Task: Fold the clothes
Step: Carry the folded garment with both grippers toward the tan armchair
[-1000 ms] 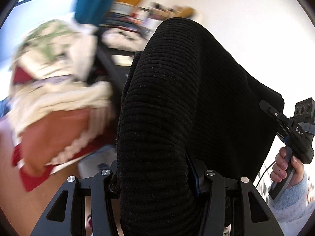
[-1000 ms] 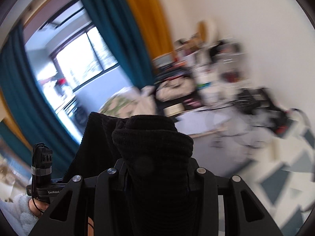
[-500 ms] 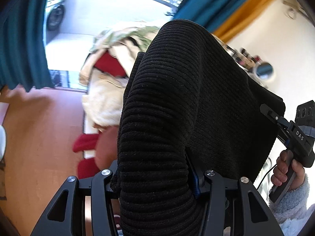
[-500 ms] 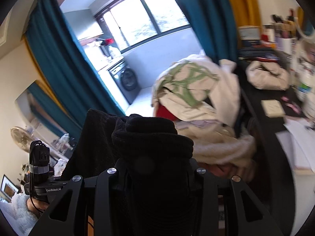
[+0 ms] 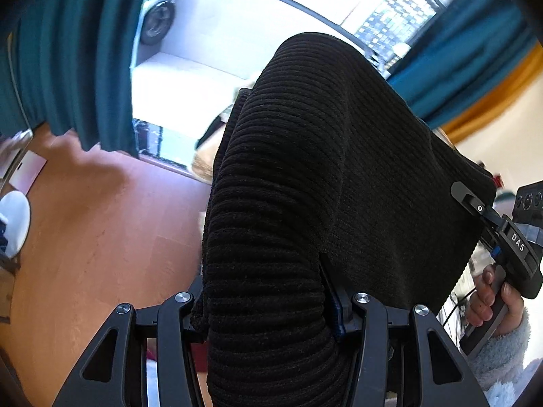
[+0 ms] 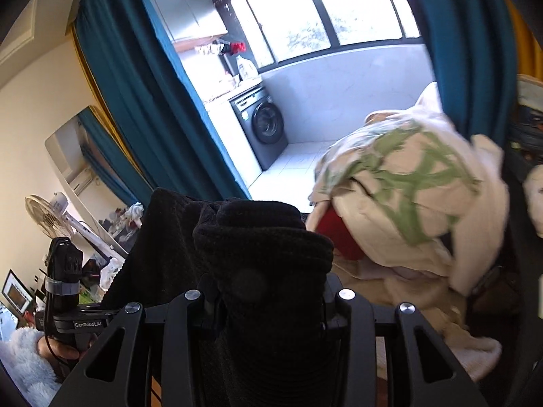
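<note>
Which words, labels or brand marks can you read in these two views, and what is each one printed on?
"DAS": white letters on the right gripper's black body, seen from the left wrist.
"GenRobot.AI": white print on the left gripper's black body, seen from the right wrist.
Laptop screen and white bottle label: too small to read.
The black sweater shows no text.

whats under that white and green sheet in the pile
In the right wrist view, a red garment peeks out below the white and green sheet, with cream fabrics beneath. Anything deeper in the pile is covered.
</note>
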Demonstrator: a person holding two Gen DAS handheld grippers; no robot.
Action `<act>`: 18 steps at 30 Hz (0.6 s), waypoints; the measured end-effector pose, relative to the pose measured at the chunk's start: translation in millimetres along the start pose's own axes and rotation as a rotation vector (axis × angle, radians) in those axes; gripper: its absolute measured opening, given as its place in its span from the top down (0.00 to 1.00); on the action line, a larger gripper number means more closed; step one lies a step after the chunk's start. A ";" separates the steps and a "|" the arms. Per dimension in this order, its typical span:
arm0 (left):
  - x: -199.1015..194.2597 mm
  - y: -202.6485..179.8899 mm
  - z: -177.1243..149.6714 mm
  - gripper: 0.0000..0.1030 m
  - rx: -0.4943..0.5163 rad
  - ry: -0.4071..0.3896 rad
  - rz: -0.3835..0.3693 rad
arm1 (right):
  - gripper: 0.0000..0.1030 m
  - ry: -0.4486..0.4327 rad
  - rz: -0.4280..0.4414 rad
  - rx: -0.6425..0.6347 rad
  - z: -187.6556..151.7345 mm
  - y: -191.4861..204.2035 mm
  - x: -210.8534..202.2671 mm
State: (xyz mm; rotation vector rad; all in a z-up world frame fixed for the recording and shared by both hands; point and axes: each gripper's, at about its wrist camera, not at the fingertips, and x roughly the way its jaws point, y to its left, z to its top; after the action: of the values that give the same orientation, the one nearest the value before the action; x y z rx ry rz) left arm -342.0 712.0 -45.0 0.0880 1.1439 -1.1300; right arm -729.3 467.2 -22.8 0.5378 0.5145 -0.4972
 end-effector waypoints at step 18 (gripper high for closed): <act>33.0 277.3 292.8 0.52 0.134 0.116 0.005 | 0.61 0.078 -0.107 0.168 117.2 153.4 300.2</act>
State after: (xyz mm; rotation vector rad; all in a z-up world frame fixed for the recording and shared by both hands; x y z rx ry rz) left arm 58.6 656.9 -60.0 0.2628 1.1686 -1.2095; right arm -376.7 421.9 -54.6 0.6947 0.5810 -0.6272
